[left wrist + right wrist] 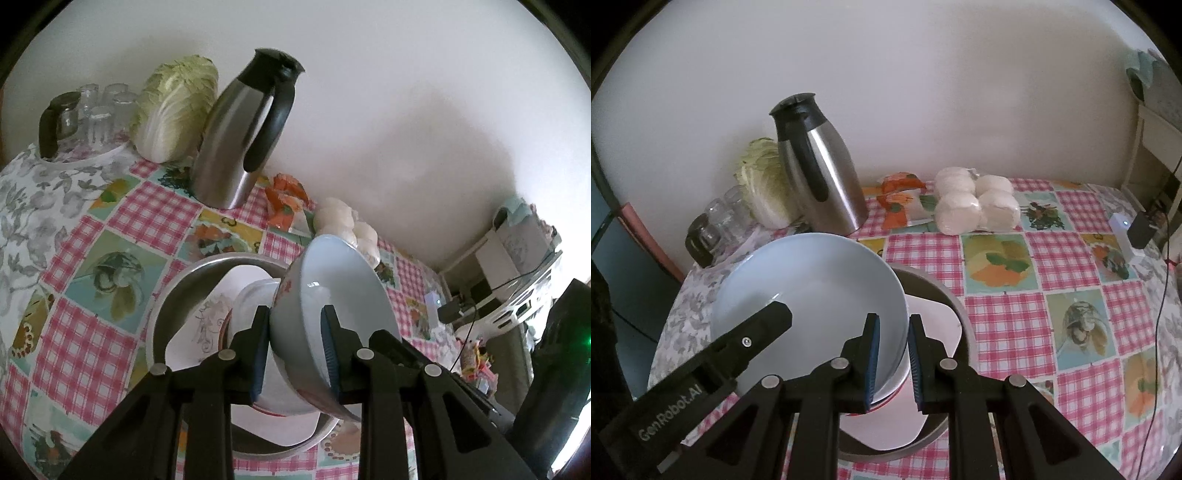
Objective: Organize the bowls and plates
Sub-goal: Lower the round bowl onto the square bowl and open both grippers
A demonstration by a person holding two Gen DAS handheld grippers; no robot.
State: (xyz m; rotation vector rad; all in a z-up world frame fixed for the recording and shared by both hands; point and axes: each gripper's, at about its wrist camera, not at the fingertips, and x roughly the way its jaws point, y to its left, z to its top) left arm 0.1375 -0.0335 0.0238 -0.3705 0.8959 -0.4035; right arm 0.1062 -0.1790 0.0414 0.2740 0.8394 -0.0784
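Observation:
A light blue bowl (343,280) hangs tilted on its side over a metal basin (173,291), and my left gripper (295,332) is shut on its near rim. In the basin lie white plates (199,325) and a white bowl (255,295). In the right wrist view the blue bowl (812,288) fills the left, with a left finger (764,325) inside it. My right gripper (894,350) is shut just above the bowl's right rim, over the basin (964,321). I cannot tell whether it touches the bowl.
Along the wall stand a steel jug (236,147), a cabbage (173,110) and a tray of glasses (96,110). A bag of white buns (975,206) and an orange packet (901,199) lie behind the basin. A small white device (1123,236) sits at the far right.

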